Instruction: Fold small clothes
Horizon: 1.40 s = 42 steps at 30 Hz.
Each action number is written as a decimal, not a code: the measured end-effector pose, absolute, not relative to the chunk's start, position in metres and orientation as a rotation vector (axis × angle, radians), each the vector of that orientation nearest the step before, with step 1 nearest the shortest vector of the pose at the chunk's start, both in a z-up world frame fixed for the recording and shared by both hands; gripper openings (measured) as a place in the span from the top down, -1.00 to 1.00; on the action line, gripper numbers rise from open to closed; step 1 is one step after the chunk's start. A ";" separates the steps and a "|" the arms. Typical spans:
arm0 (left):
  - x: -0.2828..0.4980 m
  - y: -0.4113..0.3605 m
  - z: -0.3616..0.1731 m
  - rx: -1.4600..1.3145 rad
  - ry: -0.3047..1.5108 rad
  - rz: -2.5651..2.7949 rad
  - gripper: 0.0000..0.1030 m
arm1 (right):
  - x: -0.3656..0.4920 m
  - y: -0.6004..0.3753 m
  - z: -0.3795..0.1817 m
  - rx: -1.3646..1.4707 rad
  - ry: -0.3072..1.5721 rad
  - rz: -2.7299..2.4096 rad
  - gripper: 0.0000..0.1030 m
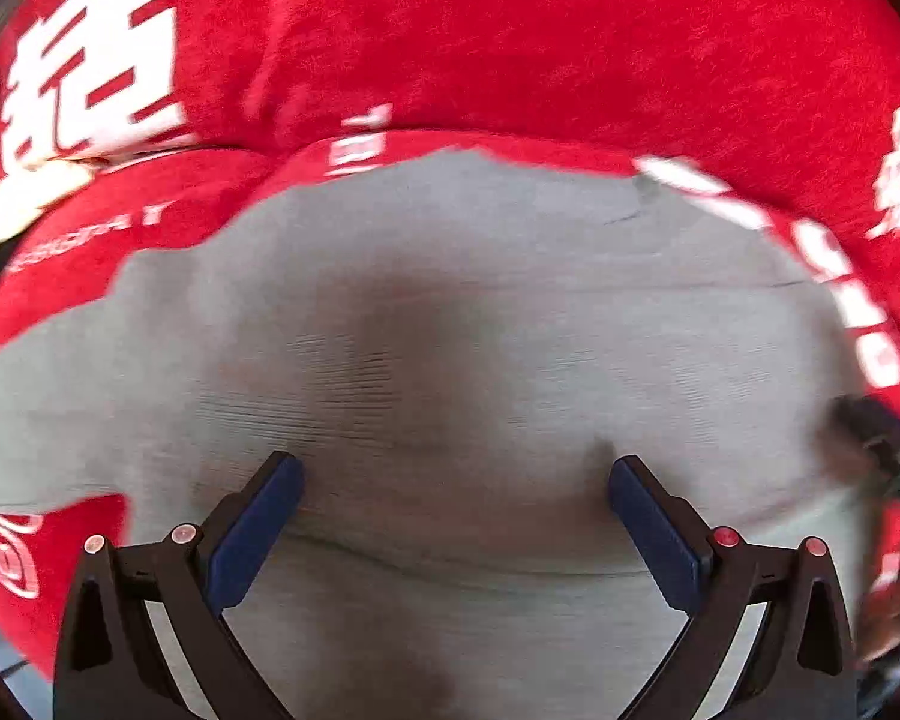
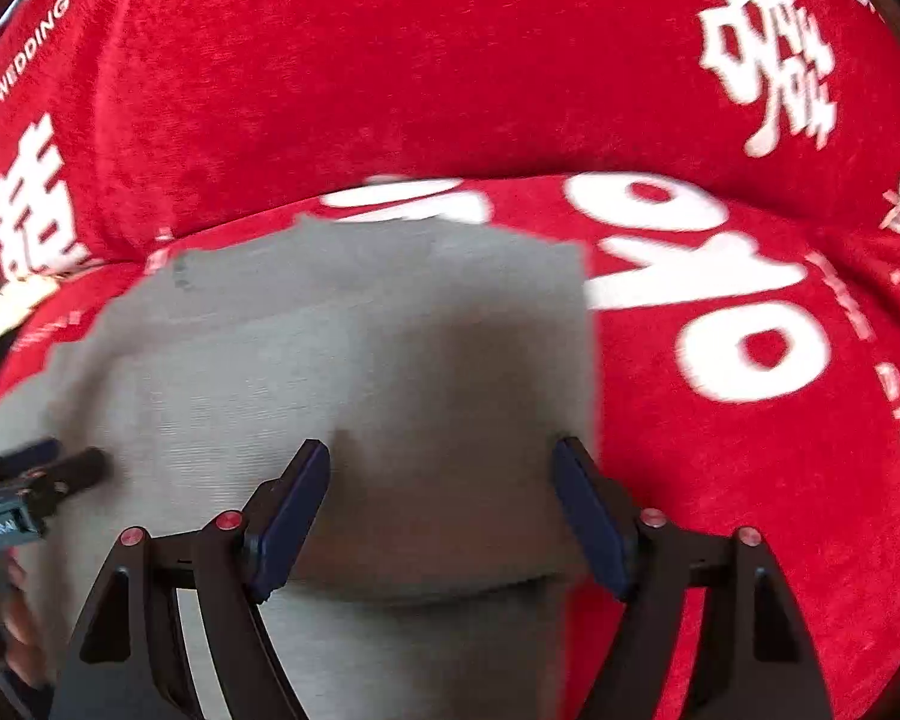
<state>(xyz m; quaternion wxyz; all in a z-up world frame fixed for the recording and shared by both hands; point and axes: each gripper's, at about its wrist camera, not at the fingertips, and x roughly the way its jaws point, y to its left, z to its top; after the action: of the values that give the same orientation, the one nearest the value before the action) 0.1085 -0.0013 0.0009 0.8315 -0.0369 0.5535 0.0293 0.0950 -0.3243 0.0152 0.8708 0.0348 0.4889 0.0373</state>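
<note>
A small grey ribbed garment point(image 1: 450, 312) lies flat on a red cloth with white characters point(image 1: 510, 30). My left gripper point(image 1: 456, 480) is open, its blue-padded fingers point(image 1: 258, 528) just above the garment's near part, holding nothing. In the right wrist view the same garment point(image 2: 330, 348) fills the left and middle. My right gripper point(image 2: 441, 468) is open over the garment's right edge, empty. The left gripper shows at the left edge of the right wrist view point(image 2: 36, 480); the right gripper shows blurred at the right edge of the left wrist view point(image 1: 882, 438).
The red cloth point(image 2: 720, 480) covers the whole surface around the garment and rises in a fold behind it. A pale object point(image 1: 24, 192) peeks out at the far left edge.
</note>
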 end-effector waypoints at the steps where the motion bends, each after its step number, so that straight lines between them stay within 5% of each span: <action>1: 0.109 0.006 0.002 -0.097 1.171 0.071 -1.00 | 0.096 -0.329 0.015 0.070 1.032 0.051 -0.54; 7: 0.113 0.007 0.027 -0.211 1.155 0.053 -1.00 | 0.111 -0.314 0.031 0.028 0.960 0.169 -0.54; 17: 0.155 -0.043 0.010 -0.052 1.241 0.016 -1.00 | 0.191 -0.303 0.018 -0.001 1.130 0.102 -0.65; 21: 0.124 -0.033 0.035 -0.122 1.181 -0.028 -1.00 | 0.128 -0.301 0.050 0.071 1.034 0.192 -0.65; 42: -0.020 -0.015 0.009 -0.013 1.115 -0.062 -1.00 | -0.044 -0.248 0.017 -0.117 1.018 0.265 -0.70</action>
<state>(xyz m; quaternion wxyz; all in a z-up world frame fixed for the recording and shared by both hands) -0.0200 -0.0146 0.0089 0.8481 -0.0062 0.5289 -0.0295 -0.0444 -0.2475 0.0170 0.8632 -0.0558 0.4856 0.1262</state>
